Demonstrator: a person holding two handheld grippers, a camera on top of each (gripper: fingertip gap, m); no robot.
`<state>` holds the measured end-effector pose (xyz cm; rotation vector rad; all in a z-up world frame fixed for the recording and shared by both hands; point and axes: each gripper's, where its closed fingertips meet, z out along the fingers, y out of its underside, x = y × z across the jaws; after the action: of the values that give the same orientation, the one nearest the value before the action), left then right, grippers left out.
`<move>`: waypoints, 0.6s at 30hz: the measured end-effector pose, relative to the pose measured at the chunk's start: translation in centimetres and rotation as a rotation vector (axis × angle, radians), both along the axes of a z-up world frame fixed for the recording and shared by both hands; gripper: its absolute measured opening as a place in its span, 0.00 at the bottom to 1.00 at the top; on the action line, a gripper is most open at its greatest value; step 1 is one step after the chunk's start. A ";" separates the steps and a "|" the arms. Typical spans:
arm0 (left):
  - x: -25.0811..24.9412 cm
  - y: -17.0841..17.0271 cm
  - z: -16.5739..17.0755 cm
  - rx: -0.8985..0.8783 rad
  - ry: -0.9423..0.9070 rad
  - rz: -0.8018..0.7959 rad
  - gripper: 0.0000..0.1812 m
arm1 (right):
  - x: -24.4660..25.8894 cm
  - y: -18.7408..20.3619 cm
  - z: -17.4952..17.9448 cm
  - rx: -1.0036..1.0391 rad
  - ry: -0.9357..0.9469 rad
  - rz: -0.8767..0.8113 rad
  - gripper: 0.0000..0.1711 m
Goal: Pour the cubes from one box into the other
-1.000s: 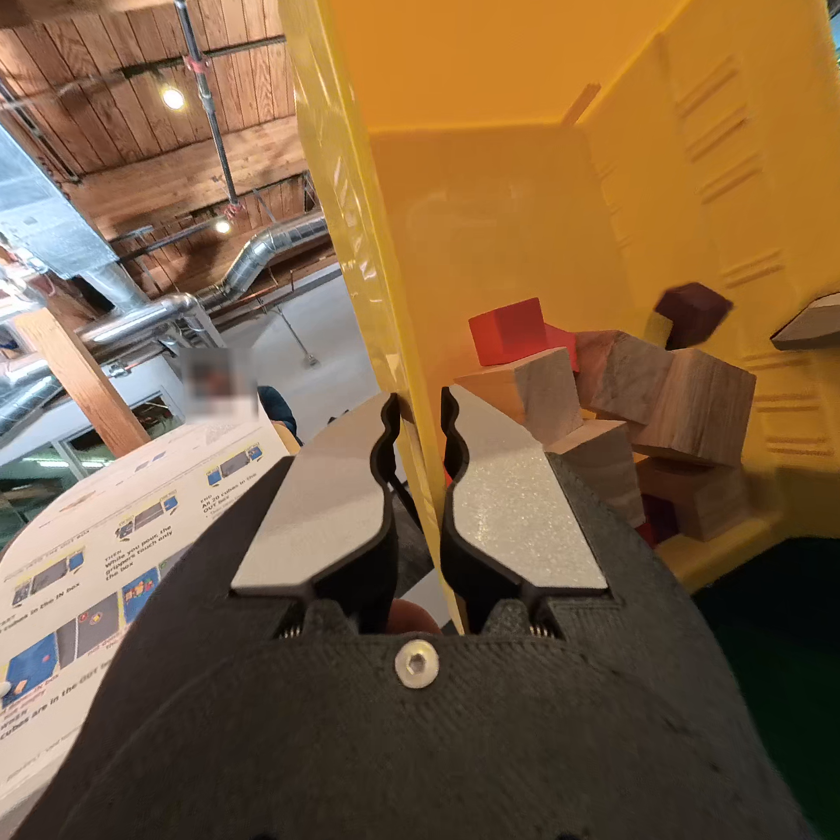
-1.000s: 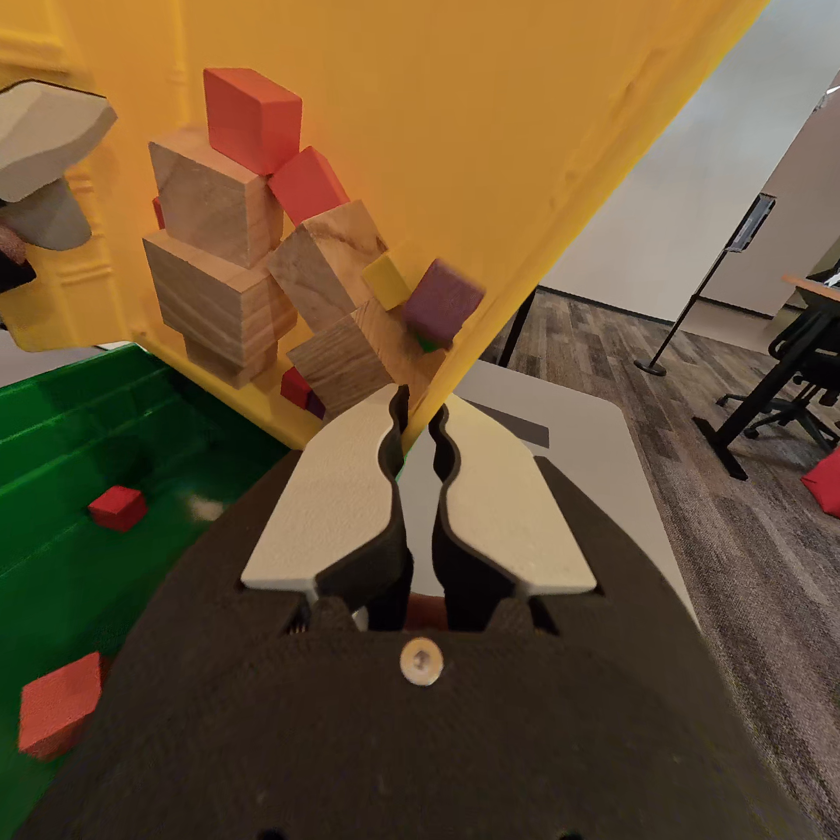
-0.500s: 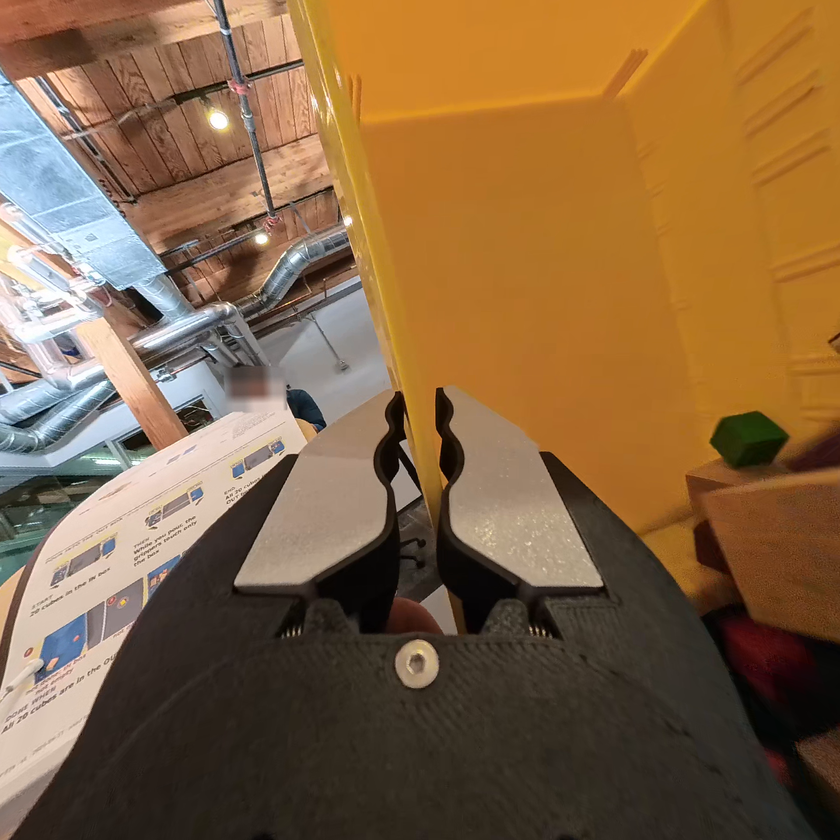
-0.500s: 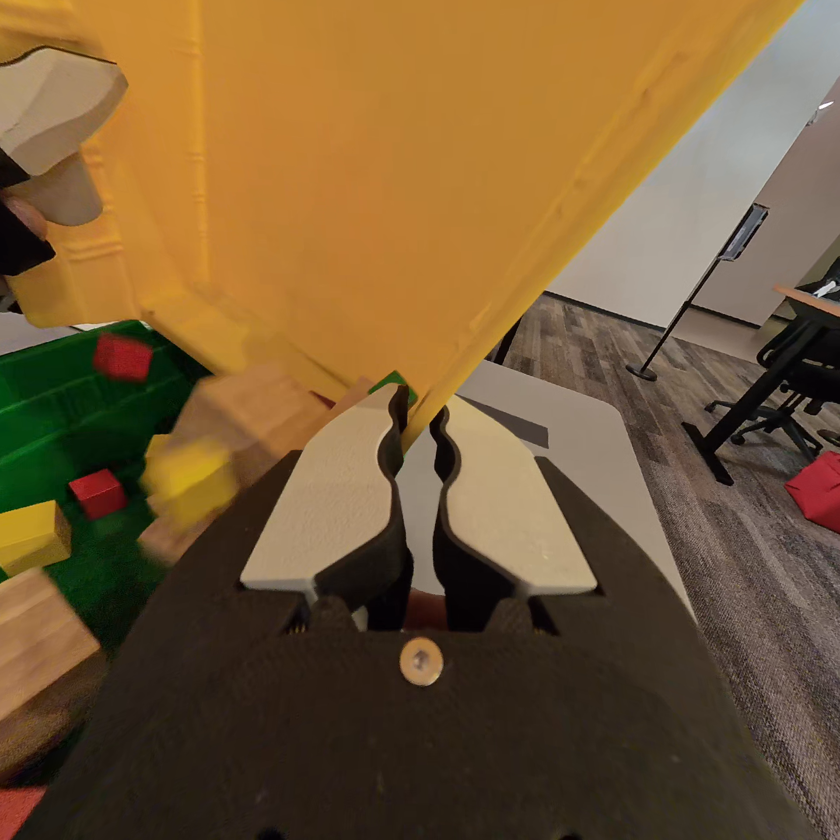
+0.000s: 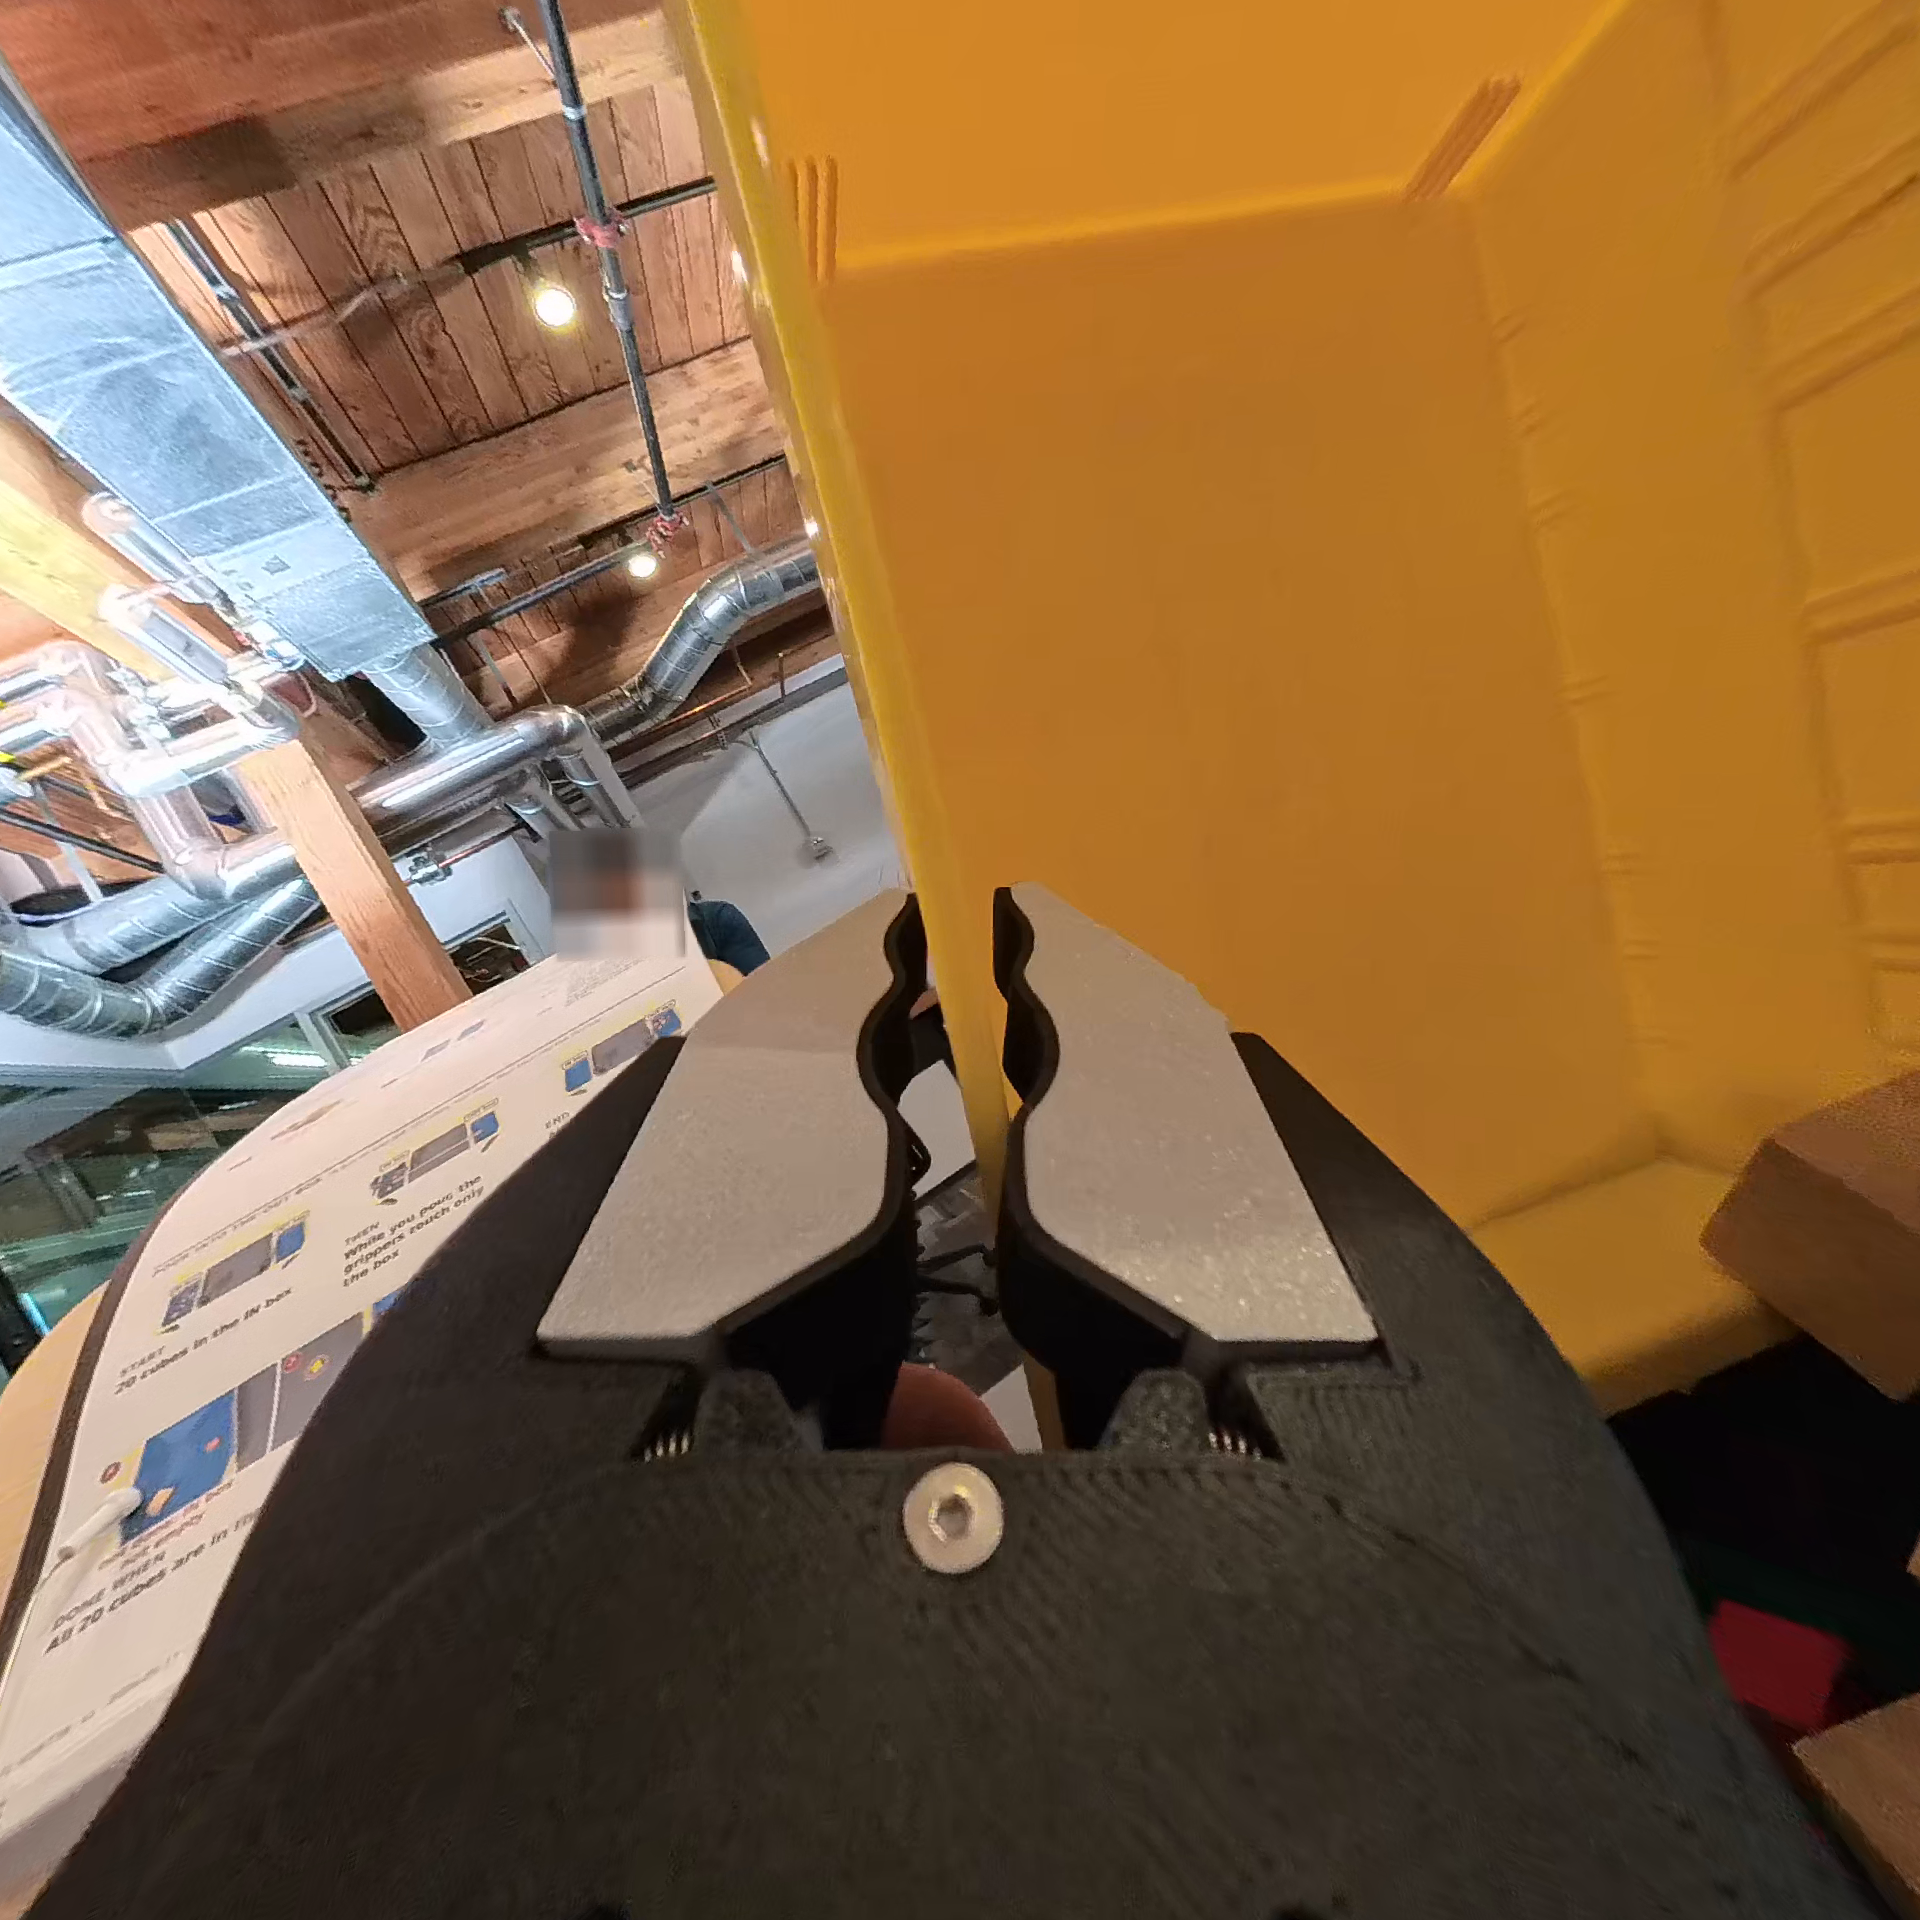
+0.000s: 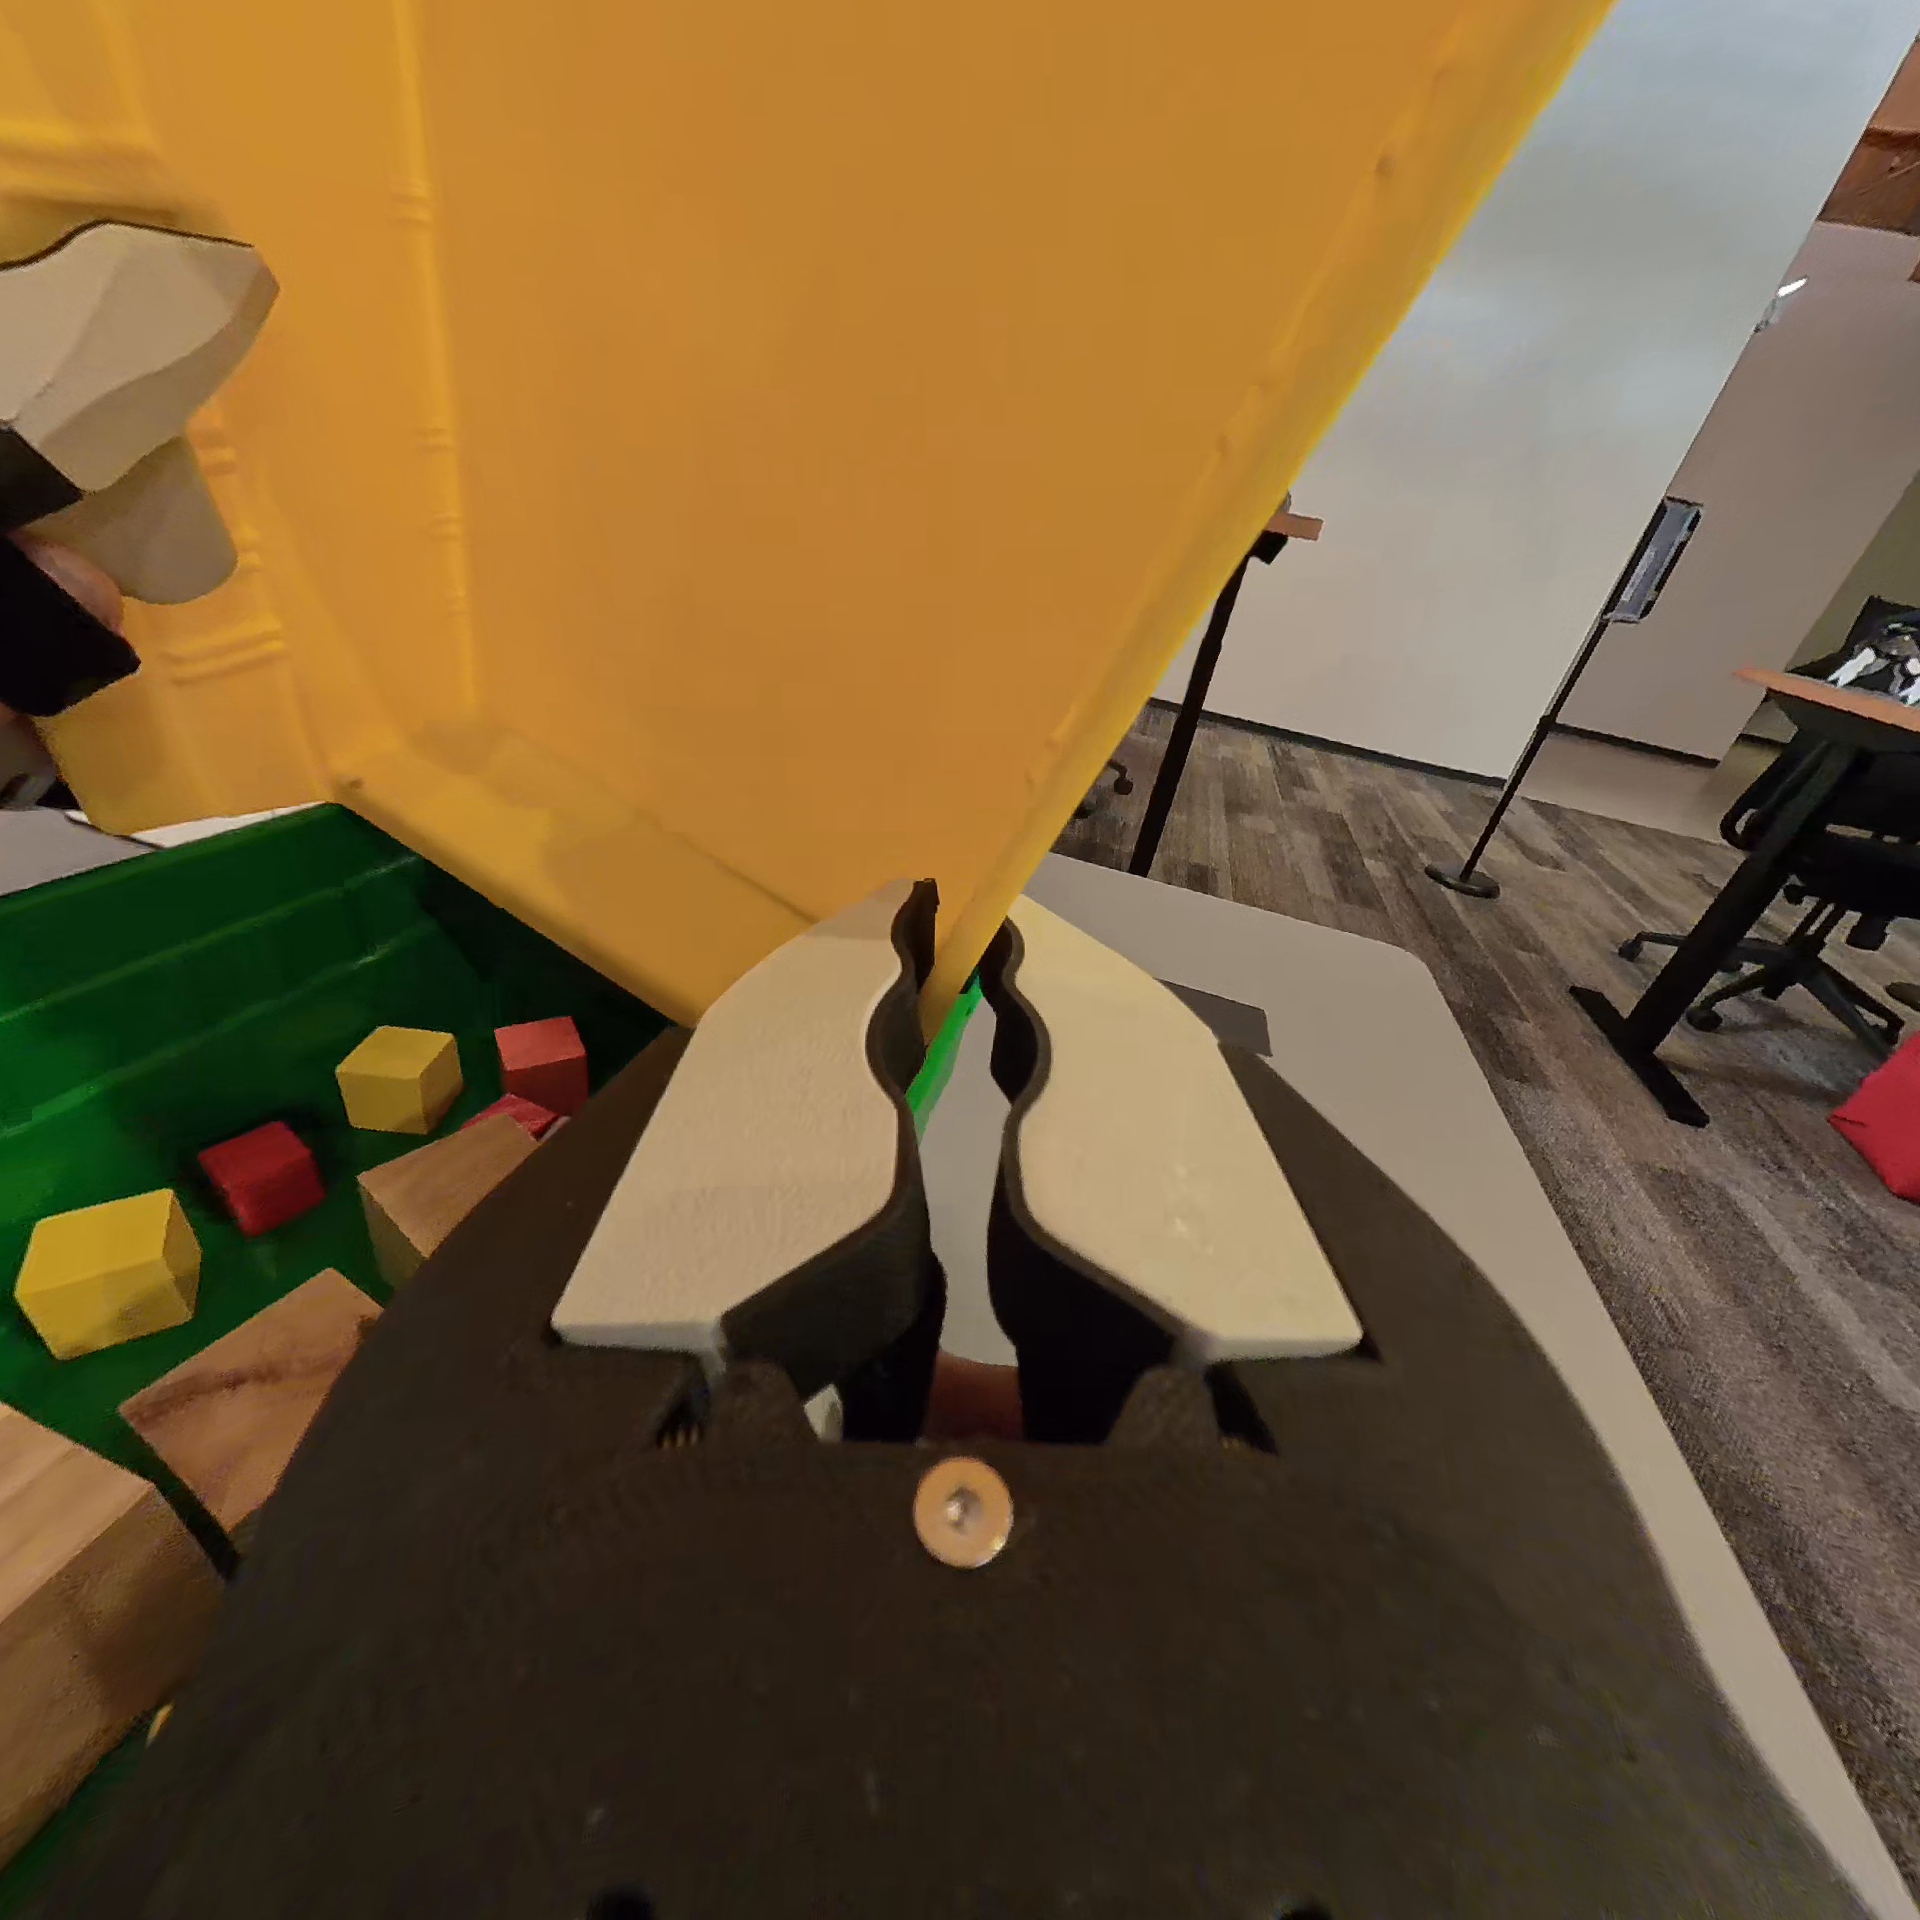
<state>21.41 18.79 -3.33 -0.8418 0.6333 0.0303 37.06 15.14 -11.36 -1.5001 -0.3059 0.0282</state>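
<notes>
My left gripper (image 5: 958,925) body is blocking the lower part of the left wrist view, hiding most of the green box; a wooden cube (image 5: 1829,1236) and a red cube (image 5: 1797,1673) are getting cut off at the right edge. The yellow box (image 5: 1195,644) is running out of frame at the top, so I can't tell its far rim. The instruction sheet (image 5: 312,1299) is partly covered by my gripper. In the right wrist view, my right gripper (image 6: 956,925) is hiding part of the green box (image 6: 208,966), and a big wooden cube (image 6: 73,1590) is clipped at the left edge. The person beyond the sheet is blurred over.
</notes>
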 end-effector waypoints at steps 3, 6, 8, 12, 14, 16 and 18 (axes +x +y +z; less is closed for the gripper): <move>0.1 -0.2 0.1 0.014 0.000 -0.011 0.07 | 0.1 -0.1 0.2 0.012 0.000 0.005 0.02; -0.1 -0.6 0.8 0.043 -0.014 -0.017 0.07 | 0.2 -0.2 1.2 0.048 -0.005 0.001 0.02; 0.0 -0.9 1.4 0.076 -0.019 -0.026 0.07 | 0.3 -0.2 1.8 0.066 -0.011 -0.006 0.02; -0.2 -1.0 2.0 0.104 -0.028 -0.037 0.08 | 0.1 -0.2 2.3 0.079 -0.024 -0.002 0.02; -0.4 -1.0 2.1 0.101 -0.037 -0.041 0.08 | 0.0 -0.3 2.6 0.091 -0.030 -0.003 0.02; -0.7 -1.1 2.4 0.107 -0.043 -0.036 0.07 | -0.2 -0.4 3.0 0.099 -0.039 -0.002 0.02; -1.0 -0.9 3.0 0.082 -0.055 -0.030 0.06 | -0.5 -0.4 3.5 0.096 -0.059 -0.003 0.02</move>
<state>20.45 17.88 -0.38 -0.7510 0.5887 0.0056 36.55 14.73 -7.90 -1.4077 -0.3472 -0.0327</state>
